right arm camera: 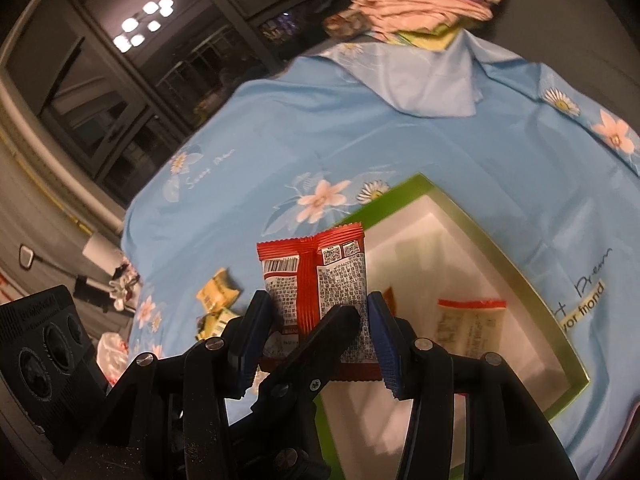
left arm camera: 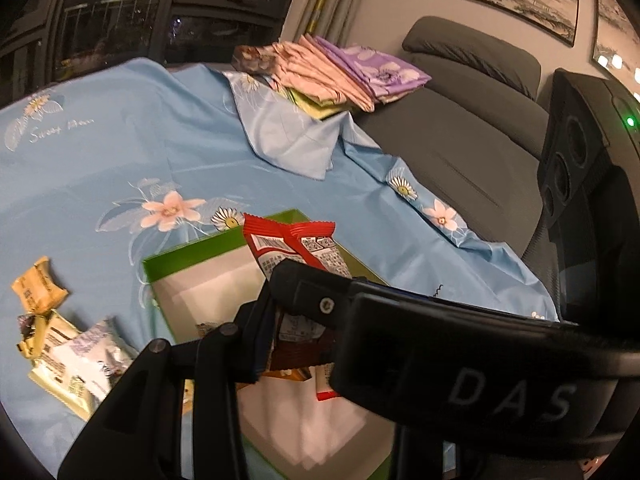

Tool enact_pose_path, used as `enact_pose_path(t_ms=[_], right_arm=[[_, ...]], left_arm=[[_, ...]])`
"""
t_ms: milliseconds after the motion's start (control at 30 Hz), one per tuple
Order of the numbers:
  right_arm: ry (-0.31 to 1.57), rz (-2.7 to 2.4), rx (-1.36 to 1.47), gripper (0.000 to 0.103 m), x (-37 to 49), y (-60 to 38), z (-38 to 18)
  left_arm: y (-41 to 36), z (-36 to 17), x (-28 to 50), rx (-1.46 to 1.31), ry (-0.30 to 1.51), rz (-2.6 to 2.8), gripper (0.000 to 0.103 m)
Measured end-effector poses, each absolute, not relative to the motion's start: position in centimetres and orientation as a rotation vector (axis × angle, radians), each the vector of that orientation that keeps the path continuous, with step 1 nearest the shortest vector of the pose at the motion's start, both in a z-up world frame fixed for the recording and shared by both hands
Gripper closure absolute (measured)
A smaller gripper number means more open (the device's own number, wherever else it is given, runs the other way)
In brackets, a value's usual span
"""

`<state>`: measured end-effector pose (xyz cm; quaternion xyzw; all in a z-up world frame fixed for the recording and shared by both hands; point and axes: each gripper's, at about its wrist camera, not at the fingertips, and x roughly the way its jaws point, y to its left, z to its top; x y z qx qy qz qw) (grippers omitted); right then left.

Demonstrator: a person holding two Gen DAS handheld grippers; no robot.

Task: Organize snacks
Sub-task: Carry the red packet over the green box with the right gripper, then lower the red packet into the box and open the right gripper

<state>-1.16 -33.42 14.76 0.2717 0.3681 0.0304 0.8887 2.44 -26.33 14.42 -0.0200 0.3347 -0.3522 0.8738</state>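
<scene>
At the left edge of the left wrist view we see loose snack packets [left arm camera: 60, 344] on the blue cloth [left arm camera: 120, 152]. Center frame, our right gripper [right arm camera: 316, 320] clamps the red packet [right arm camera: 320, 280] above the green box [right arm camera: 520, 280]. Whether our left gripper [left arm camera: 256, 344] is open, we cannot tell.

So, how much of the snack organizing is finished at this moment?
Partly done. The green-rimmed box with white inside already holds a few packets, among them a pale packet with a red top edge. In hand: the right gripper is shut on a red snack packet with white printed back, held over the box. Left: several yellow and white packets lie loose on the blue flowered cloth.
</scene>
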Motion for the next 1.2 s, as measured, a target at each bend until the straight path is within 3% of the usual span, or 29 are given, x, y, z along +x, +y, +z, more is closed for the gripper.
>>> enact_pose_path(t_ms=[1200], right_arm=[[1.038,-0.059,0.675,0.051,2.3,-37.3,8.0]], left_arm=[[-30.0,7.5,6.8,-0.07,1.021,-0.773,0.068]])
